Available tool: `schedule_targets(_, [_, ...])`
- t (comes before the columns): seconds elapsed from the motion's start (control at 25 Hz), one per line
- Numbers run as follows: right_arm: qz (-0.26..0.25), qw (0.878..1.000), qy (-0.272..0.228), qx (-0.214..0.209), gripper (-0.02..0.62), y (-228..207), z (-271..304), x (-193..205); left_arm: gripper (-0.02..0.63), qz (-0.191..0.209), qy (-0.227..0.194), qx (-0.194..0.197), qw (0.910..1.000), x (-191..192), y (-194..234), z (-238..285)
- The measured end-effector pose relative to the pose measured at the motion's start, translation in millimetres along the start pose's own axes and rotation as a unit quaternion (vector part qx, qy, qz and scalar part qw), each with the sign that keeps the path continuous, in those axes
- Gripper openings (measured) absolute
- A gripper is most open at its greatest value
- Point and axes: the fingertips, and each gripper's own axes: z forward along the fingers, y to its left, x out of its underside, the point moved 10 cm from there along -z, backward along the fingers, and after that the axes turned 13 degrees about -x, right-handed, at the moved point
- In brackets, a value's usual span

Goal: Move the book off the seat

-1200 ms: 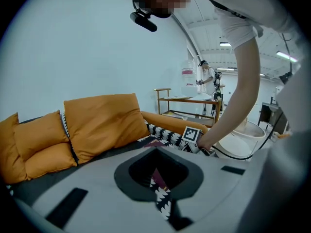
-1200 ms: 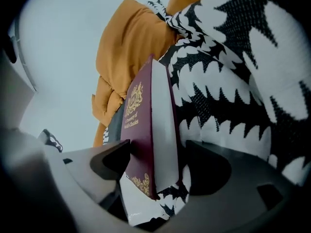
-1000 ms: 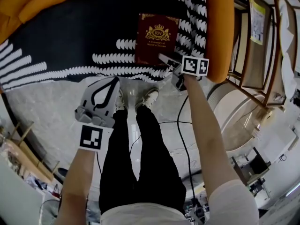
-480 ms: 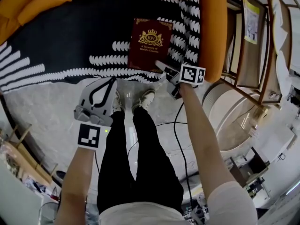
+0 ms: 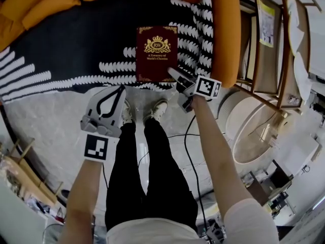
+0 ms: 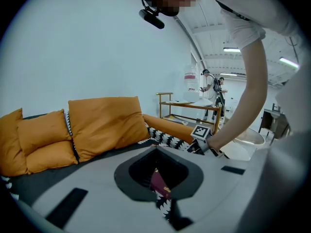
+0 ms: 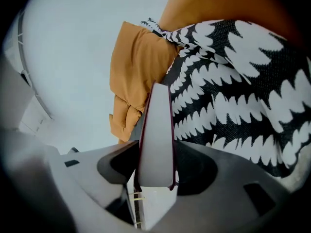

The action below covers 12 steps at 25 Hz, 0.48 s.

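Orange sofa (image 5: 226, 32) upholstery filled the far side of the scene, its seat covered by a black throw (image 5: 76, 39) with rows of white leaf shapes. Pale stone floor (image 5: 45, 111) lay in front of it, and a wooden shelf (image 5: 264, 44) stood past the sofa's right armrest.

The book (image 5: 156, 53), dark red with a gold crest and gold lettering on its cover, lay flat on the seat. It was toward the right end, with its near edge close to the front of the seat.

My right gripper (image 5: 175, 75) reached in at the book's near right corner. Its jaws were closing with the book between them. Looking along them, I saw the pale page edge standing upright in the gap, a dark red cover against the jaw on each side. Beyond it ran the patterned throw and an orange cushion.

My left gripper (image 5: 121, 89) hung over the floor just in front of the sofa, to the left of the book and apart from it. Its jaws were together at the tips with nothing between them. Through the gap behind the tips I could see a strip of the red book and the throw. Three orange cushions (image 6: 104, 125) leaned along the sofa's back.

My shoes (image 5: 161, 107) stood on the floor between the two grippers, toes near the sofa's front edge.
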Motion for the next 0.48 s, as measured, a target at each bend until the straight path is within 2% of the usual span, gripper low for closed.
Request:
schedule_targets(0.36, [0.022, 0.998, -0.065, -0.008, 0.236, 21.4, 10.1, 12.5, 0.017, -0.002, -0.016, -0.002, 0.9999, 2.3, 16.7, -24.2])
schedule_targets(0.48, [0.011, 0.996, -0.090, -0.024, 0.236, 34.0, 14.9, 17.4, 0.015, 0.003, -0.018, 0.000, 0.9998, 4.1, 22.7, -35.5])
